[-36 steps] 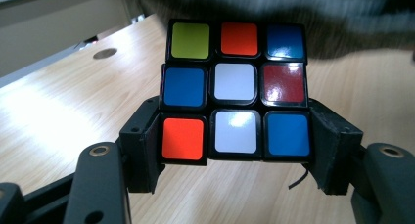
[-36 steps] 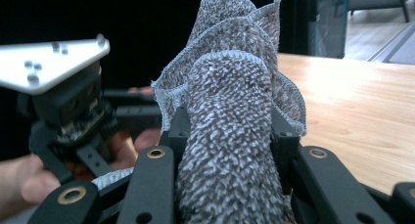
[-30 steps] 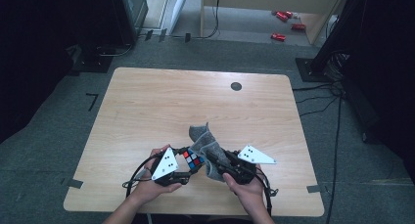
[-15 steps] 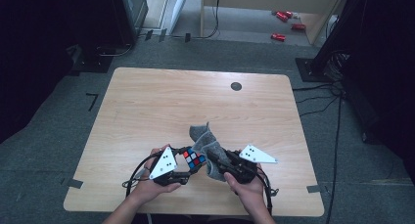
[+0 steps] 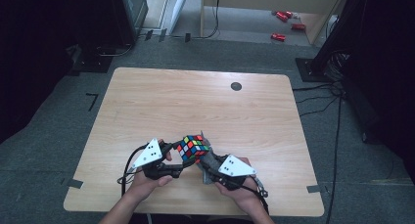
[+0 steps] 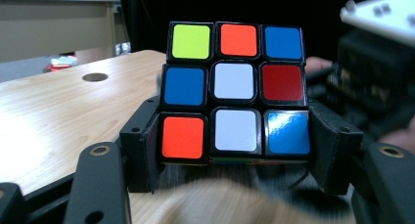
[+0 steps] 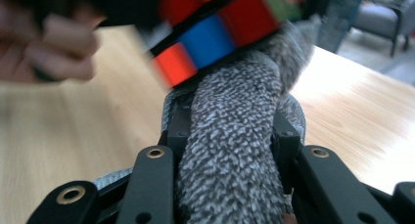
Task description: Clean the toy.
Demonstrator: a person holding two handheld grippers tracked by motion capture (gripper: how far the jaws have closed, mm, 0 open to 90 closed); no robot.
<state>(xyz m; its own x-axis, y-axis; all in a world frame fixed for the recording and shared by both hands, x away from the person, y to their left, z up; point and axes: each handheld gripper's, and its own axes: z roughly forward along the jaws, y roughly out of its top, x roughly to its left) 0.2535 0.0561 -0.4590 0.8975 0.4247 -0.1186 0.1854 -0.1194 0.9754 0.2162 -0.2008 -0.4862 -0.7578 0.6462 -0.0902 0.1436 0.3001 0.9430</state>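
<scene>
A Rubik's cube is held above the near part of the wooden table. My left gripper is shut on the cube, its jaws pressing the bottom layer from both sides. My right gripper is shut on a grey fuzzy cloth, which reaches up against the underside of the cube. In the high view the cloth lies between the cube and the right gripper, with the left gripper just to the left.
A dark round hole sits near the table's far edge. Red objects lie on the floor beyond the table. A person's hands hold both grippers at the near edge.
The cube has been lifted and turned so its coloured faces show more from above. The cloth now sits under the cube rather than sticking up behind it.
</scene>
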